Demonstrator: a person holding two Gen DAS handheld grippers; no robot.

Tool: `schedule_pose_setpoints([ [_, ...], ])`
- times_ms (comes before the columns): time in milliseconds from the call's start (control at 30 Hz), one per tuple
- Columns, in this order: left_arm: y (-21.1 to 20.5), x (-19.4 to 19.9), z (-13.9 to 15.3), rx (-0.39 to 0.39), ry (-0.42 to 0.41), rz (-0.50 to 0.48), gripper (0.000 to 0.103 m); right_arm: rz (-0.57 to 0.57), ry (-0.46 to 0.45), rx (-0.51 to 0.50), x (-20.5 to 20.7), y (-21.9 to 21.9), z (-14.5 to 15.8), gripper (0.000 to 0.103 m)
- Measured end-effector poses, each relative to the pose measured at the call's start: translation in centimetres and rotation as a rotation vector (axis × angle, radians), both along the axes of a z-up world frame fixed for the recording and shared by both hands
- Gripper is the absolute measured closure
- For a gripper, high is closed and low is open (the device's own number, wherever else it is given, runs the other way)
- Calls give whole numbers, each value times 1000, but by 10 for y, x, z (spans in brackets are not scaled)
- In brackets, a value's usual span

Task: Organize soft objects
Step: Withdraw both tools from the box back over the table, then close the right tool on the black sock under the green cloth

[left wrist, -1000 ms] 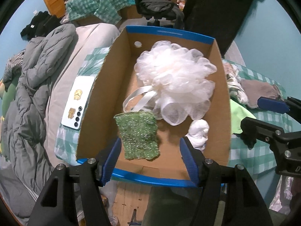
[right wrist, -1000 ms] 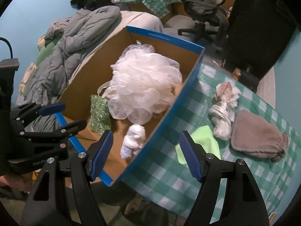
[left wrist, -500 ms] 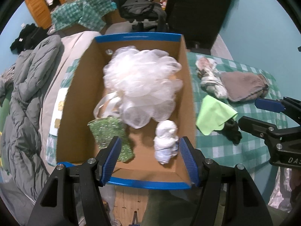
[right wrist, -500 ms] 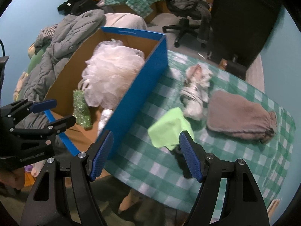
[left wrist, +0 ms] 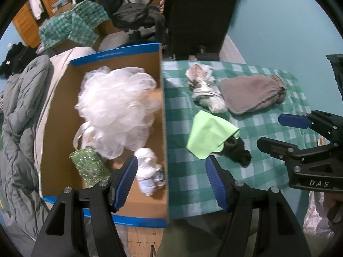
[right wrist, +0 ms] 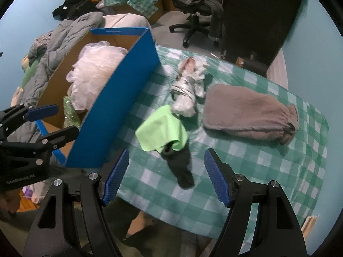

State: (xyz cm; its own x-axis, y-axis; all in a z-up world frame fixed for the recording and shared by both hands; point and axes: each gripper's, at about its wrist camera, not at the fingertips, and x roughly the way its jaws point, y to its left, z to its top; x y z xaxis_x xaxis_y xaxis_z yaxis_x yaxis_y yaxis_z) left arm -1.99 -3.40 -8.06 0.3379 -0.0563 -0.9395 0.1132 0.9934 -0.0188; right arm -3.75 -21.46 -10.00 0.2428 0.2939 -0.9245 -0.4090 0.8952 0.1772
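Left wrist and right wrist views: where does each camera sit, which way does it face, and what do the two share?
Left wrist view: sits on the left hand-held gripper, looking steeply down at the blue-rimmed cardboard box and the green checked tablecloth; the right hand-held gripper shows at the right edge.
Right wrist view: sits on the right hand-held gripper, looking steeply down at the tablecloth; the left hand-held gripper shows at the left edge.
Shared: box, white mesh bath pouf, lime green cloth, grey fleece pouch.
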Motion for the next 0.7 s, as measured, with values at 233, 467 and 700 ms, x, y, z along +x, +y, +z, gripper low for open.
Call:
schedule_pose_setpoints([
  [233, -26, 4, -13, -1, 22, -50, 36, -15, 16, -18, -2, -18, -13, 29],
  [467, -48, 9, -24, 5, 40, -108, 36, -34, 35, -27, -5, -36, -25, 29],
  [700, -56, 17, -42, -6, 77, -101, 35, -40, 44, -38, -6, -44, -34, 29],
])
